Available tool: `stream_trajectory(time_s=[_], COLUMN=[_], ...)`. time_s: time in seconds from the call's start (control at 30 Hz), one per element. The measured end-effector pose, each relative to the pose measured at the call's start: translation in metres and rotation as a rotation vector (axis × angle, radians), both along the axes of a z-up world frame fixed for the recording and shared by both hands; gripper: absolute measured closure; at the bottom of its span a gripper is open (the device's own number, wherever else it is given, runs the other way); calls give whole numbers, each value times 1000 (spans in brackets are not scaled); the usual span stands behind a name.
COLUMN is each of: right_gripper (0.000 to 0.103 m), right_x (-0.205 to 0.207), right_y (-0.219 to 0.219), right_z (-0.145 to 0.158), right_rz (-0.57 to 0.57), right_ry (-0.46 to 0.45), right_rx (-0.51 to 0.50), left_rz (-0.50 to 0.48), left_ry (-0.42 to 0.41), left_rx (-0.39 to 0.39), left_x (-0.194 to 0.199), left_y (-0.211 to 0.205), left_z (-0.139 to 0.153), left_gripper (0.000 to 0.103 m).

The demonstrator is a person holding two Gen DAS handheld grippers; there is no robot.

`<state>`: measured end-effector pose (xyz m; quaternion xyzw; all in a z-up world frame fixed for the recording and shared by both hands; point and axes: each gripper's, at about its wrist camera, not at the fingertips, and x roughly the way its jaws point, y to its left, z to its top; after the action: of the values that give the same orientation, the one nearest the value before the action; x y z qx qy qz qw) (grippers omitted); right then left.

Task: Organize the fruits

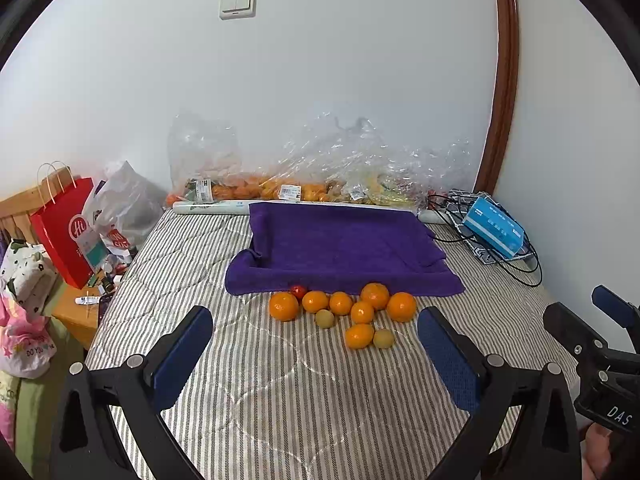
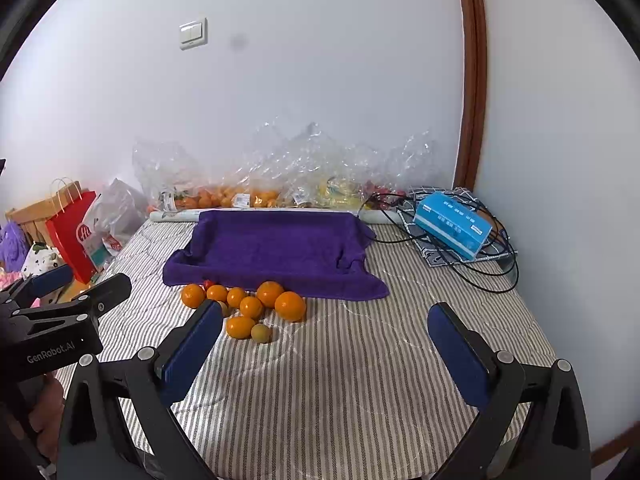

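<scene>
Left gripper point(image 1: 316, 354) and right gripper point(image 2: 326, 350): both hovering spread wide, empty, above striped bedcover point(image 1: 280, 400). Oranges point(image 1: 362, 312) lying clustered, touching purple towel point(image 1: 340, 248).

A: The light is even and fairly bright, soft and white, with no hard shadows; the oranges point(image 1: 362, 312) cast only faint ones on the striped bedcover point(image 1: 280, 400).

B: Any glare?

A: Small glints on the clear plastic bags point(image 2: 288, 160) along the wall. Both views are sharp in the middle.

B: And the edges?

A: Strong fisheye bending: the door frame point(image 2: 474, 80) curves, the corners go black. A dim smudge sits on the right view's wall point(image 2: 239, 43).
</scene>
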<state>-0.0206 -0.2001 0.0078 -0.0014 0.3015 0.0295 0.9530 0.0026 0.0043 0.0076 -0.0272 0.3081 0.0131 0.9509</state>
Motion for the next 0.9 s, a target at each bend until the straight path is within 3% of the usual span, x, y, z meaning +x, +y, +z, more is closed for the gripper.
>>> stream_trajectory(time_s=[0.9], right_gripper=[1], right_x=[-8], right_y=[0], right_z=[-2], right_rz=[2], right_ry=[-19], right_rx=[10], left_rz=[-2], left_ry=[-16], left_rx=[1], left_x=[-9], left_y=[1], left_z=[-3], left_gripper=[0])
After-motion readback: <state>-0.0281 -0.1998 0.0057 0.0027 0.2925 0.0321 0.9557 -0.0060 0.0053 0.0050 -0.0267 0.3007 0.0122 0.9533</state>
